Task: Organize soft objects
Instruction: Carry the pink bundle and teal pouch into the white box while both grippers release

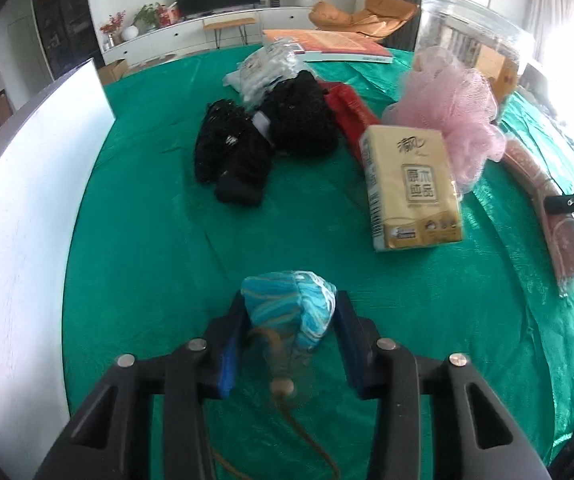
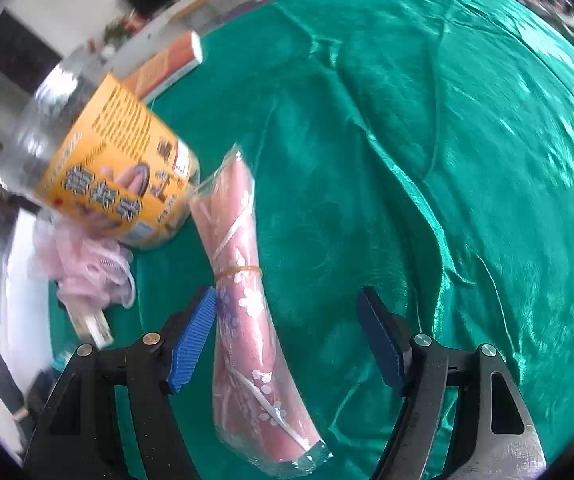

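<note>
Sorting of soft goods barely begun: the left gripper (image 1: 289, 312) is clamped on a blue-and-white pouch (image 1: 291, 304) w/ a brown cord, just above the green cloth (image 1: 147, 240), while the right gripper (image 2: 287, 336) hangs with jaws apart over a pink wrapped roll (image 2: 247, 340), one pad at its side but not squeezing. Still loose – black bundles (image 1: 263, 140), tissue pack (image 1: 411, 188), pink mesh puff (image 1: 451, 108) by the clear jar (image 1: 471, 32). Where items go isn't visible; right view is blurred, so contact with the roll is prob. only a brush.

Motion-blurred clear jar (image 2: 99, 152), tissue pack (image 2: 95, 326)
</note>
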The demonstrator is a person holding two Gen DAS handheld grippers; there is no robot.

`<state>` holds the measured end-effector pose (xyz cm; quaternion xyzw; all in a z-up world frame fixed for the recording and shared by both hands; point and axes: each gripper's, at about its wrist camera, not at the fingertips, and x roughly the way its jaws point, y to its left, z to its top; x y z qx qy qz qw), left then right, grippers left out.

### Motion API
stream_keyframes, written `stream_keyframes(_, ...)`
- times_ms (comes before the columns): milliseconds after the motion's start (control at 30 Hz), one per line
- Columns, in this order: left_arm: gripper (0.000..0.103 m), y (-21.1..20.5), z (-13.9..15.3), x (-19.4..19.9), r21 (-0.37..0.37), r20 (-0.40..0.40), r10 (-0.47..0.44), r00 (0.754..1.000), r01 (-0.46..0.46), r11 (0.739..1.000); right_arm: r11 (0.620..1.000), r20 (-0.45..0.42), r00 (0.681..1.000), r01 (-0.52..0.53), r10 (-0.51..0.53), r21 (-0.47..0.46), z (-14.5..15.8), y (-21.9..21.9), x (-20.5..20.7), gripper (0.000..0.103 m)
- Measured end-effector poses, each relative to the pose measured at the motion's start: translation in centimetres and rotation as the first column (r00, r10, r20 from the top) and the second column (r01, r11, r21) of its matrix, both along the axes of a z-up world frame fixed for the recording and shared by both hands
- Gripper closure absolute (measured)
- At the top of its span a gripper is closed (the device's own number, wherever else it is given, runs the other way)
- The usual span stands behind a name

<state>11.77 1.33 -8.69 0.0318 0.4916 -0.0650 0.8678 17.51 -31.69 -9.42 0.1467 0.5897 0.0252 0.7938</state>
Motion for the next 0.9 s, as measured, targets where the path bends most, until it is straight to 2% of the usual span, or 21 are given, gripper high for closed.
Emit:
stream_keyframes(33, 0.063, 0.2, 0.3, 0.2, -0.018, 0.005, 0.007, 1.0, -0.007, 1.0, 0.997, -0.003, 0.999, -0.038, 0.038, -0.073, 0.2, 0.7, 0.2, 0.058)
stream_keyframes(67, 0.063, 0.5, 0.9, 0.3, -0.052, 0.012, 0.023, 1.0, -0.022, 0.998, 0.995, 0.016, 0.999, -0.029, 0.031, -0.096, 0.8, 1.0, 0.4, 0.086)
stream_keyframes(167, 0.063, 1.3, 2.8, 1.1, -0.153, 0.019, 0.058, 0.998, -0.055, 0.987, 0.991, 0.11, 0.993, 0.055, -0.041, -0.123, 3.3, 0.5, 1.2, 0.089)
stream_keyframes(300, 0.063, 2.2, 7.0, 1.5, -0.252, 0.072, 0.079, 0.994, -0.059, 0.966, 0.983, 0.24, 0.956, 0.182, -0.169, -0.037, 7.0, -0.9, 2.8, 0.089)
stream_keyframes(433, 0.063, 4.9, 12.0, 0.5, -0.329, 0.135, 0.1, 0.986, -0.05, 0.943, 0.981, 0.369, 0.914, 0.192, -0.169, -0.026, 12.4, 0.2, 4.0, 0.089)
stream_keyframes(567, 0.063, 9.8, 15.8, -1.5, -0.302, 0.187, 0.125, 0.974, -0.064, 0.951, 0.999, 0.457, 0.889, 0.049, -0.035, -0.019, 17.9, 5.7, 2.5, 0.089)
stream_keyframes(667, 0.063, 14.0, 17.5, -4.1, -0.241, 0.197, 0.155, 0.968, -0.105, 0.965, 0.99, 0.476, 0.876, -0.123, 0.075, 0.069, 19.9, 11.9, 1.0, 0.089)
stream_keyframes(733, 0.063, 17.4, 18.3, -6.2, -0.171, 0.193, 0.197, 0.961, -0.165, 0.971, 0.956, 0.479, 0.866, -0.247, 0.144, 0.16, 20.5, 17.2, 0.1, 0.089)
stream_keyframes(800, 0.063, 20.5, 18.9, -8.0, -0.113, 0.191, 0.248, 0.95, -0.23, 0.967, 0.905, 0.478, 0.855, -0.35, 0.204, 0.24, 20.6, 22.7, -0.9, 0.089)
stream_keyframes(900, 0.06, 25.1, 19.1, -10.8, -0.046, 0.177, 0.352, 0.919, -0.35, 0.936, 0.81, 0.451, 0.84, -0.474, 0.301, 0.344, 19.7, 30.9, -2.0, 0.088)
